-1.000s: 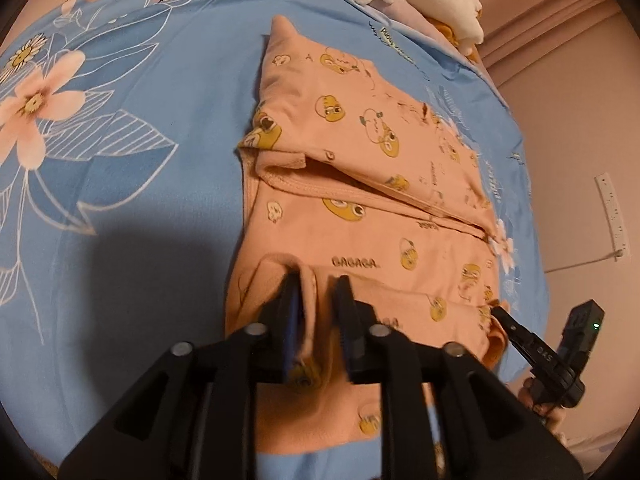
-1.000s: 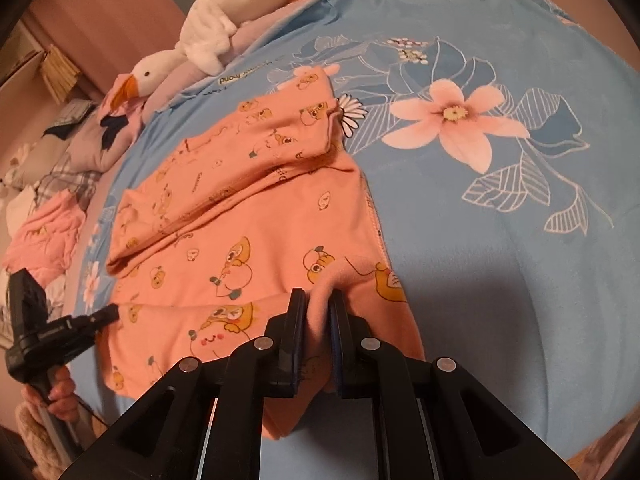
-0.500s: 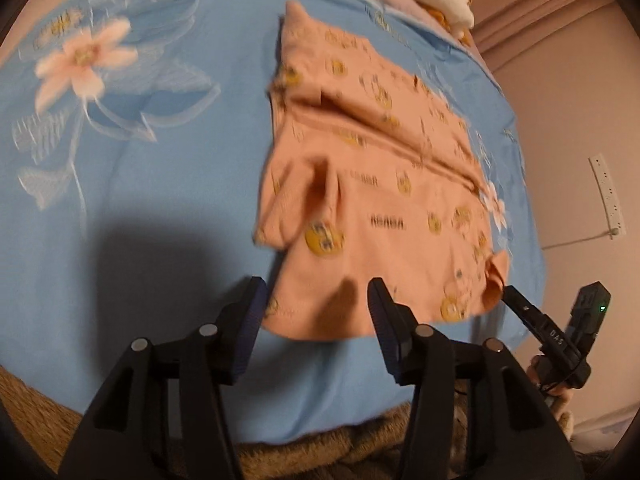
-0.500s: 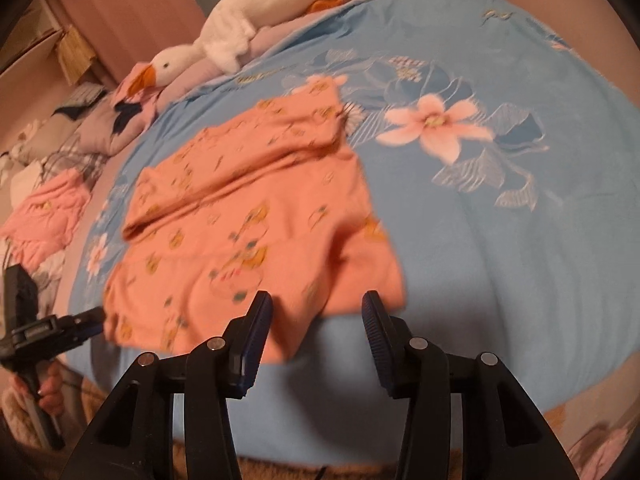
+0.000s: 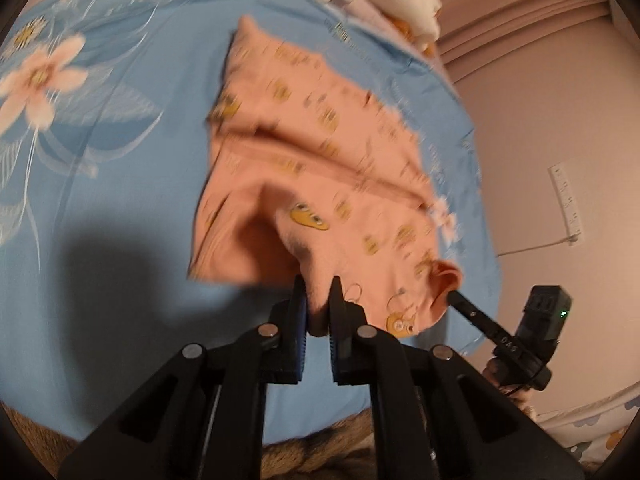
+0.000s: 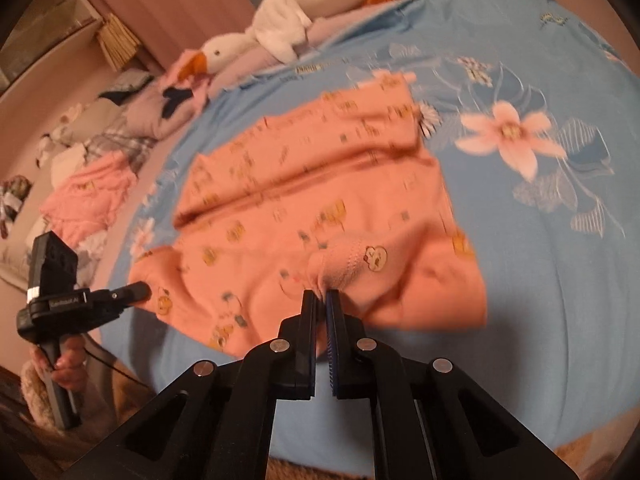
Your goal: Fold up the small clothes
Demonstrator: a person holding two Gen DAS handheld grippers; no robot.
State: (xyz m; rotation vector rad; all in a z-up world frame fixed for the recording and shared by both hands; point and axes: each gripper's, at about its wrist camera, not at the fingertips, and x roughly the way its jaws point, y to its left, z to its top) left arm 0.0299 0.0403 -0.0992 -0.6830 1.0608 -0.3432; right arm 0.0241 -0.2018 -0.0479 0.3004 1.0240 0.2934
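Note:
An orange child's garment point(image 5: 320, 152) with yellow cartoon prints lies partly folded on a blue flowered bedsheet point(image 5: 100, 184); it also shows in the right wrist view point(image 6: 320, 184). My left gripper point(image 5: 318, 292) is shut on a bunched fold at the garment's near edge and lifts it slightly. My right gripper point(image 6: 321, 298) is shut on a ribbed hem fold at the opposite near edge. Each gripper appears in the other's view, the right one point(image 5: 460, 298) and the left one point(image 6: 138, 290) pinching the cloth.
A white plush goose point(image 6: 288, 24) lies at the far edge of the bed. Piled clothes, among them a pink garment point(image 6: 92, 196), sit to the left in the right wrist view. A wall with a power strip point(image 5: 566, 200) stands beyond the bed.
Half a second ago both grippers were open and back from the garment's near edge. Now both have moved in and shut on folds of that edge, lifting the cloth.

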